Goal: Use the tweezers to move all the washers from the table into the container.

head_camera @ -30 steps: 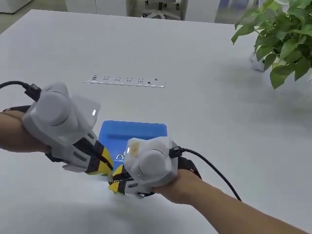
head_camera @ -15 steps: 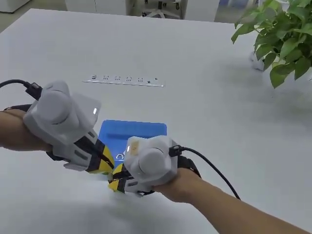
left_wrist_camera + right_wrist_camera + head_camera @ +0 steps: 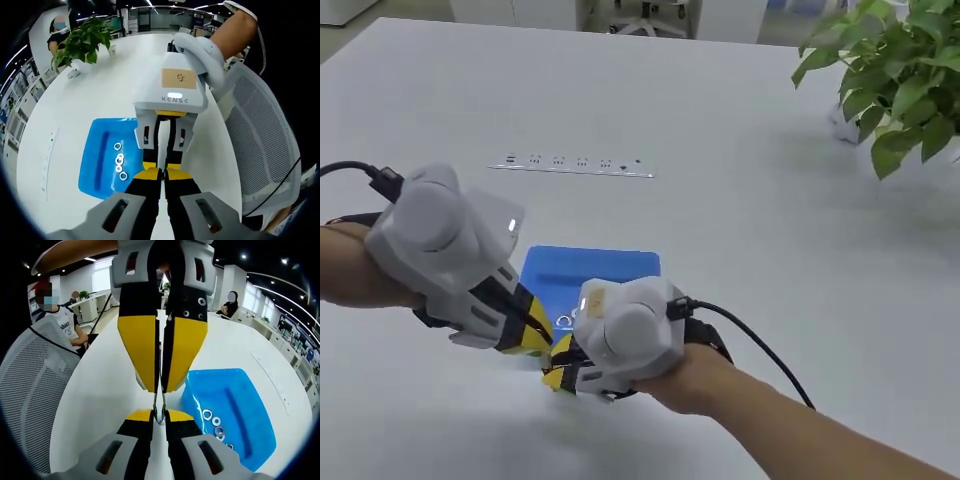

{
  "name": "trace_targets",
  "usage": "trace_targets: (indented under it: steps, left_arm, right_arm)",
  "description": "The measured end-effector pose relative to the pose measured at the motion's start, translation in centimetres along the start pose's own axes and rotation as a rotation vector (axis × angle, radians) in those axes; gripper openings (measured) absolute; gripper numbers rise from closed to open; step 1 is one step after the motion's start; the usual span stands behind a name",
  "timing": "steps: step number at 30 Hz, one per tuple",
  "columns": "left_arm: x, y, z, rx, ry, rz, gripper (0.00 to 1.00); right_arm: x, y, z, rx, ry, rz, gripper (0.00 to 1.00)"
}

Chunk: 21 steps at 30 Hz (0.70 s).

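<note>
A blue tray (image 3: 610,268) lies flat on the white table, with several silver washers (image 3: 119,160) in a loose row inside it. The washers (image 3: 214,424) sit near the tray's long ridge. My left gripper (image 3: 542,340) and right gripper (image 3: 556,368) meet tip to tip just in front of the tray's near left corner. Thin metal tweezers (image 3: 159,402) run between the two sets of yellow-tipped jaws. The left gripper (image 3: 162,176) has its jaws pressed together. The right gripper (image 3: 159,418) is closed around the tweezers' lower end, and the left jaws pinch them from above.
A white power strip (image 3: 575,165) lies beyond the tray. A potted plant (image 3: 890,70) stands at the table's far right corner. A mesh office chair (image 3: 265,145) is beside the table edge. People sit in the room behind.
</note>
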<state>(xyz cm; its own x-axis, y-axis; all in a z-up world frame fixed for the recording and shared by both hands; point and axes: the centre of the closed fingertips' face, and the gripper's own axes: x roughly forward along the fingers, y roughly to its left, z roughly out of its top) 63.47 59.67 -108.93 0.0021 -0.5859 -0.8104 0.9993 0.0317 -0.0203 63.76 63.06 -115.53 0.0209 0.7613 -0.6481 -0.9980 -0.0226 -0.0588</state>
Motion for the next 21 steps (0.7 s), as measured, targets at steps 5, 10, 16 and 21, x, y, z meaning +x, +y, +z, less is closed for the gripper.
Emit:
trace_targets:
  steps: [5, 10, 16, 21]
  left_arm:
    - [0.01, 0.06, 0.09, 0.0, -0.004, 0.0, 0.06]
    - [0.03, 0.08, 0.12, 0.0, -0.005, 0.0, 0.06]
    - [0.01, 0.11, 0.09, 0.0, -0.003, 0.002, 0.06]
    - [0.0, 0.09, 0.1, 0.002, -0.001, 0.002, 0.06]
  right_arm:
    - [0.02, -0.06, -0.03, 0.004, -0.004, -0.004, 0.11]
    - [0.01, -0.02, -0.03, 0.007, -0.002, -0.003, 0.11]
    - [0.0, -0.03, -0.02, 0.024, 0.0, 0.0, 0.1]
    - [-0.01, -0.03, -0.04, 0.023, 0.001, 0.0, 0.1]
